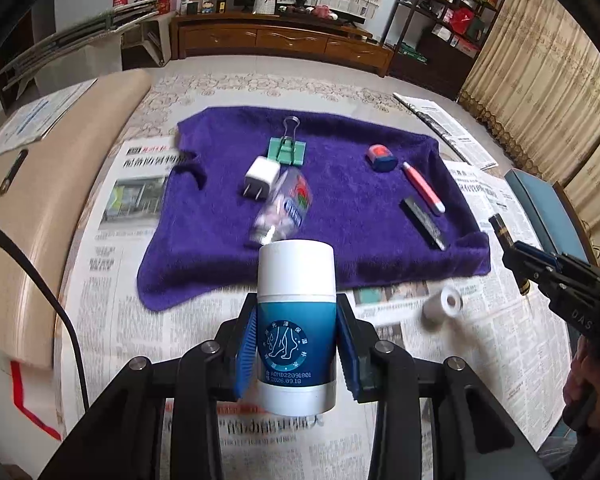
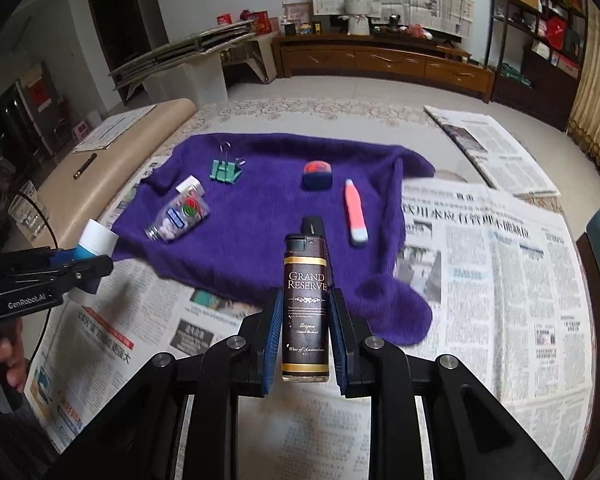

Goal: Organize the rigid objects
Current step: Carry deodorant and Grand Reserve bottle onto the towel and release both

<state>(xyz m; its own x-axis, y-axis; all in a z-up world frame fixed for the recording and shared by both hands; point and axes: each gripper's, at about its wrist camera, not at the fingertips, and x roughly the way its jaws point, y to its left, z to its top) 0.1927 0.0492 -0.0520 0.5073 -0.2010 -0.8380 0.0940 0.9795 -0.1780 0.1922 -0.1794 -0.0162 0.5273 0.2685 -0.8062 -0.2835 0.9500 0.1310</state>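
A: Item one, blue-and-white tube (image 1: 296, 332). Where is it, and how is it held?

B: It is clear of the table, clamped between the blue pads of the left tool (image 1: 296, 344). The long axis runs along the fingers, with the white cap forward toward the purple towel (image 1: 340, 240).

A: Item two?

B: Brown lighter (image 2: 306, 308), labelled "Grand Reserve". The right tool (image 2: 305, 336) is closed on its lower body. Its long axis also follows the fingers, with the black head forward. In the left wrist view it appears only at the right edge.

A: What already lies on the towel?

B: Green binder clip (image 1: 287, 148), with wire handles pointing away. White charger plug (image 1: 261, 178), touching a clear small bottle (image 1: 284, 208) that lies on its side with its neck toward the tube. Red-and-blue eraser (image 1: 380, 157). Pink pen-shaped item (image 1: 423, 188) and dark bar (image 1: 424, 222), near each other and roughly parallel, both slanted.

A: Off the towel?

B: A small white roll (image 1: 442, 306) lies on the newspaper (image 1: 112, 300).

A: How should the placing be handled?

B: Likely each held item goes onto the towel. The tube would best be lowered toward bare towel beside the bottle. Set on its side it may roll, so its axis should be matched to its neighbours before the pads part. The lighter suits the gap ahead of it, beside the dark bar. The two tools should be kept well apart.
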